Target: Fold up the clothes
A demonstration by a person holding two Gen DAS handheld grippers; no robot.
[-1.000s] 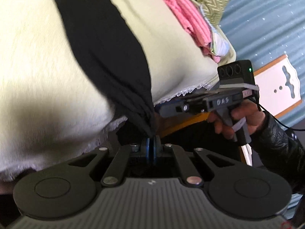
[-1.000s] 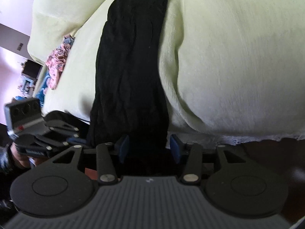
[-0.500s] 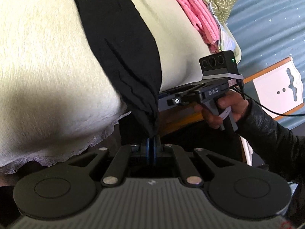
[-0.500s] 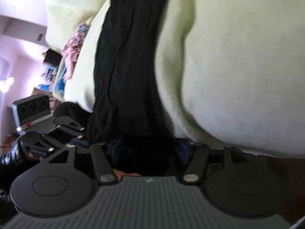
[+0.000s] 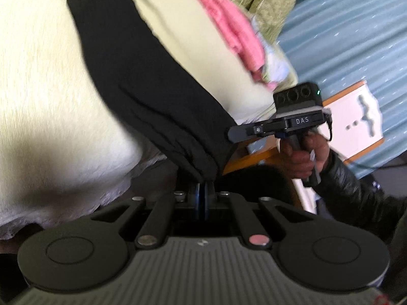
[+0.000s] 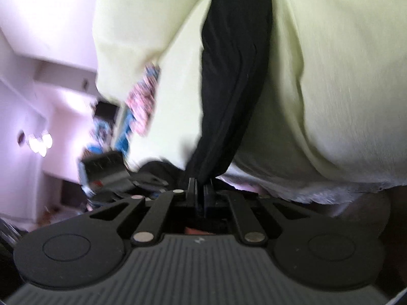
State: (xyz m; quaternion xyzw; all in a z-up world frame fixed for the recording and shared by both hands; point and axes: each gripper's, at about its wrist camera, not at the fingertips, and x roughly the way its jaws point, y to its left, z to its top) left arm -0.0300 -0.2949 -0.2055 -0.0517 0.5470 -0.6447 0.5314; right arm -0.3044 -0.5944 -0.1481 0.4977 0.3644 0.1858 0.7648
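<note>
We have the left gripper point(image 5: 202, 192) pinching the end of the black garment point(image 5: 142, 76), its blue pads pressed together on the cloth. The right gripper point(image 6: 200, 186) is likewise clamped on the black garment's hem. The garment runs up and away from both grippers over the pale yellow blanket point(image 5: 45, 89). Right of our left gripper, a hand point(image 5: 304, 156) grips the other tool's handle; pink cloth point(image 5: 231, 30) lies beyond.

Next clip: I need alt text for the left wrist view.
The left gripper is shut on the end of a black garment draped across a pale yellow bed cover. To the right, a hand holds the right gripper beside it; pink clothes lie behind.
</note>
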